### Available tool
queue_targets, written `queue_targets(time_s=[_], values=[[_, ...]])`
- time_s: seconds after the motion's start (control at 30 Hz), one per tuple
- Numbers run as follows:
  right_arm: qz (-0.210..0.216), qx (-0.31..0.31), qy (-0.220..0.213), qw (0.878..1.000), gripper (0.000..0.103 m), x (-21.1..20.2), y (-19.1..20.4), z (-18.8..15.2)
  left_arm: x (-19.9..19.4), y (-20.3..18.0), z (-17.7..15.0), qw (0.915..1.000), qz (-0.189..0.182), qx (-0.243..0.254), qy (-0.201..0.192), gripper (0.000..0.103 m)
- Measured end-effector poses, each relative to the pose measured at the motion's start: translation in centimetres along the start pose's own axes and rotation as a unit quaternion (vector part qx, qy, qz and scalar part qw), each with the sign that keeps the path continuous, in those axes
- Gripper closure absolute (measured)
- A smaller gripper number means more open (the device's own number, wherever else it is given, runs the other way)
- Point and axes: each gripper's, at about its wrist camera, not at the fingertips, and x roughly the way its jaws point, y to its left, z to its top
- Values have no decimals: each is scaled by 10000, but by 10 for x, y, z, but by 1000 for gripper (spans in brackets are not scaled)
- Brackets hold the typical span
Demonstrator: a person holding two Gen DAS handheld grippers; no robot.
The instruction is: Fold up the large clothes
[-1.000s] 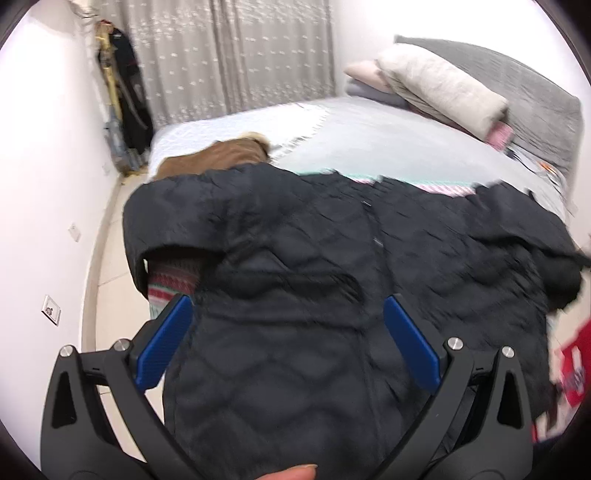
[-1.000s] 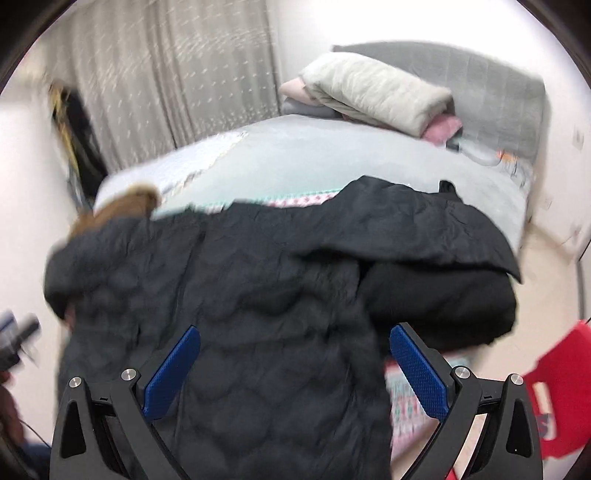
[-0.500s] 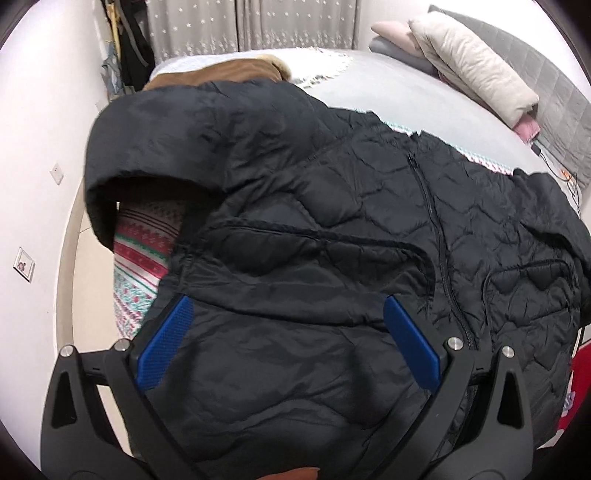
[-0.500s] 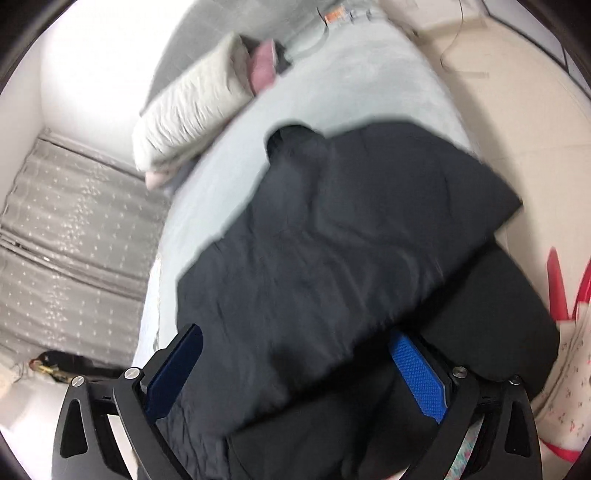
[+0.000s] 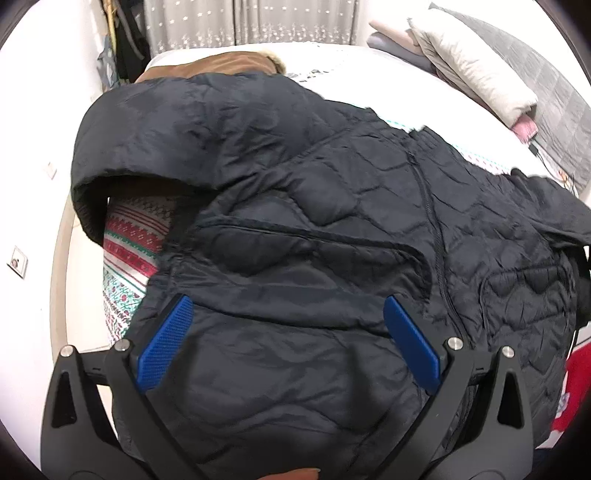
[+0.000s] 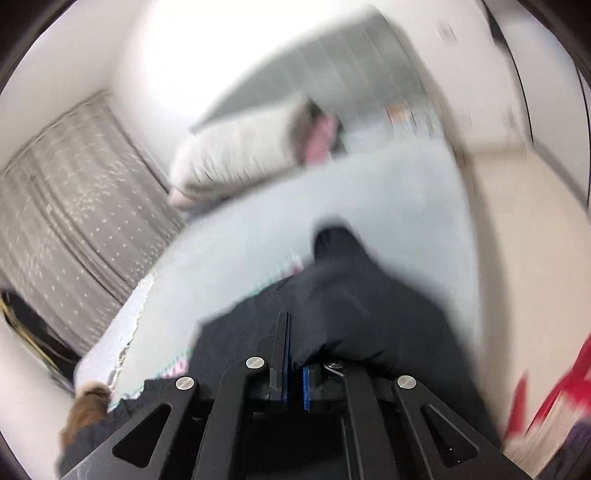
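Sprawling across the near end of the bed, your black quilted jacket lies front up, its zipper running down right of centre and one sleeve folded back over the upper left, where it arches above a red-and-green patterned blanket. Your left claw hovers low over the hem area with its blue pads spread wide; the fabric lies under and between them, but neither pad presses on it, so that claw is released. Your right claw has just been closing, and in the blurred right wrist view its pads stand almost together with a fold of the jacket's dark fabric bunched right against them; it looks clenched on the jacket, though the blur hides how much cloth sits between the pads. Beyond the jacket, a brown garment with a fur edge lies at the far left corner of the bed. Folded bedding and pillows are stacked against the grey headboard at the right. Grey dotted curtains hang behind the bed, and something red shows at the lower right edge.
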Motion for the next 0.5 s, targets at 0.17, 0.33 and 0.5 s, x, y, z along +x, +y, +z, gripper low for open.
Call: queue_targets(time_s=[0.17,0.33,0.5], values=[[-499,-470,-382,9969,101,-7,6,10,4,16,5,9998,9,-174,24,0],[-1260,-449,41,9910,101,36,-33,-7,9,32,8,9992,-84,-366,126,0],[-1478,-194,126,9887,100,39,-47,-11,3,54,15,9983,-114,-569,-28,0]])
